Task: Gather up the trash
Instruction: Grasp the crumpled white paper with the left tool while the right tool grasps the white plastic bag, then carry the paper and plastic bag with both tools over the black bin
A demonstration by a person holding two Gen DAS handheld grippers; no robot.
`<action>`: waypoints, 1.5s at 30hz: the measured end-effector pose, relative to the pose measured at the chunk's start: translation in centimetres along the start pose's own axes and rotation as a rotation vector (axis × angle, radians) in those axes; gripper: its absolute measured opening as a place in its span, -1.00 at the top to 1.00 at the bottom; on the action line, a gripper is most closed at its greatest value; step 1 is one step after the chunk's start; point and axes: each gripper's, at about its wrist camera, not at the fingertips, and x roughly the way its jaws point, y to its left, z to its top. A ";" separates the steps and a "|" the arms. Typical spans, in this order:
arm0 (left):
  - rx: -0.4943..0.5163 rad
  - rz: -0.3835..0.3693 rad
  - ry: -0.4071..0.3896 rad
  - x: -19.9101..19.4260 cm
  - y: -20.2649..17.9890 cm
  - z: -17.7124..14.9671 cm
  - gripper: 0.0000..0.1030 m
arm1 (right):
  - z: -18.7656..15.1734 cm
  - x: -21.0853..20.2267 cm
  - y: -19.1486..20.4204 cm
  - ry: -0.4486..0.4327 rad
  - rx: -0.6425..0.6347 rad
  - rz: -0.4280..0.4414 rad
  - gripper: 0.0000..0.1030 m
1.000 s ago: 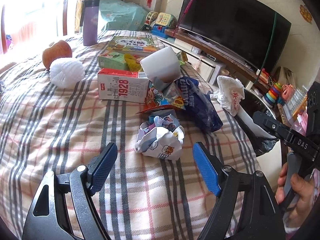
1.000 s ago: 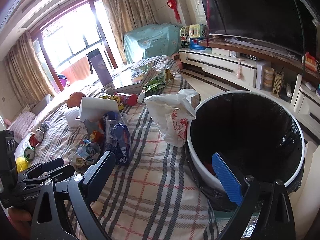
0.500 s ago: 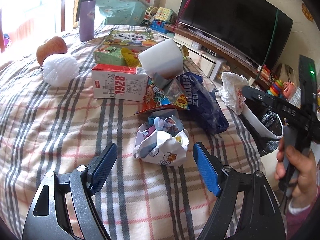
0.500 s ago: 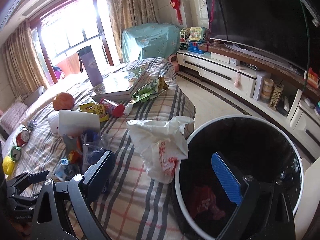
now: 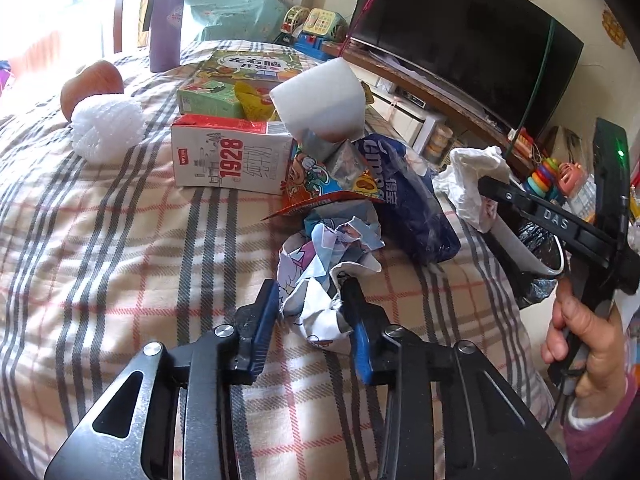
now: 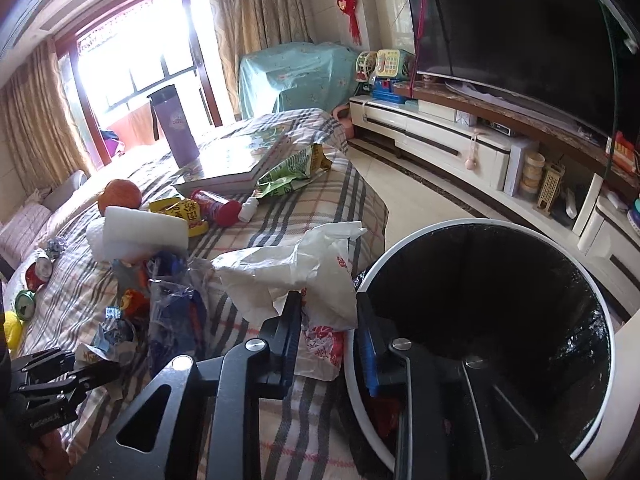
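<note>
A crumpled ball of printed paper [image 5: 320, 304] lies on the plaid cloth. My left gripper [image 5: 312, 312] is closing, and its blue pads press the ball from both sides. A white plastic bag with red print [image 6: 320, 276] lies at the cloth's edge against the trash bin [image 6: 600, 320], which has a white rim and a black liner. My right gripper [image 6: 328, 320] is closing with the bag's lower corner pinched between its fingers, and its right finger sits over the bin's rim. Something red lies at the bin's bottom.
Behind the paper ball are a snack wrapper [image 5: 320, 188], a dark blue wrapper [image 5: 416, 216], a "1928" carton [image 5: 228, 160] and a white foam block [image 5: 320, 108]. Further back stand an apple [image 5: 92, 84], a purple flask [image 5: 164, 24] and a book [image 6: 236, 160]. A hand [image 5: 580, 340] holds the right gripper.
Both grippers' jaws have narrowed from wide open. The left now clamps the paper ball. The right has shifted over the bag's corner by the bin and pinched it.
</note>
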 end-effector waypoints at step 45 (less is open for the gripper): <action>0.170 -0.161 -0.043 -2.6 -9.8 0.7 0.40 | -5.4 -10.2 -4.1 -0.095 0.189 0.016 0.49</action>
